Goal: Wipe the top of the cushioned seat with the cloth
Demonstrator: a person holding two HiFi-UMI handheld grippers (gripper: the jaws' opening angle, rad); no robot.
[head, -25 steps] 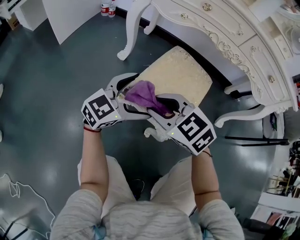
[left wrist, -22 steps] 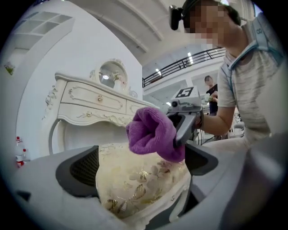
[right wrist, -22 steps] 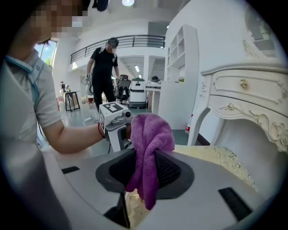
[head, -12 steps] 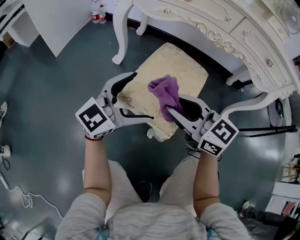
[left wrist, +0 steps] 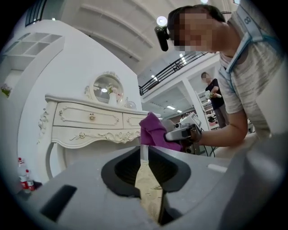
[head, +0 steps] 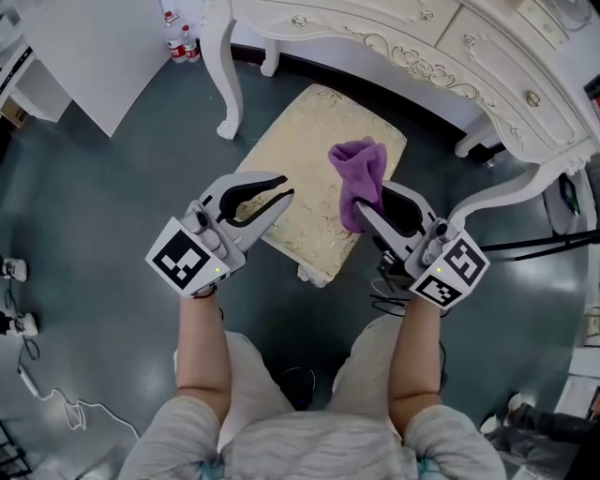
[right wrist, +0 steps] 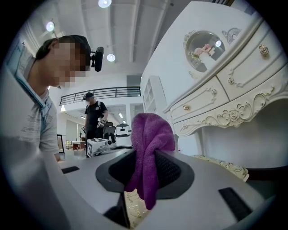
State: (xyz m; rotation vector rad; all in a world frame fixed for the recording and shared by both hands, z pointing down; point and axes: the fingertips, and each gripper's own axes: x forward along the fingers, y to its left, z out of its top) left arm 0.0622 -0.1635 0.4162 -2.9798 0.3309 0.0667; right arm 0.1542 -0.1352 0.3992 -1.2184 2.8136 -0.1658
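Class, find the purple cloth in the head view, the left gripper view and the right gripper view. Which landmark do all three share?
Head view: purple cloth right of centre, overlapping the cushioned seat.
Left gripper view: cloth just above centre.
Right gripper view: cloth at centre, clamped in the right gripper.
Shared landmark: the white dressing table.

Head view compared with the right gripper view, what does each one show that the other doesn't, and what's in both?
Only the head view shows the whole top of the cushioned seat, the bottles on the floor, and the person's forearms. Only the right gripper view shows the oval mirror on the dressing table, a second person standing in the background, and the ceiling lights. Both show the purple cloth clamped in the right tool, and the white dressing table's carved drawers.
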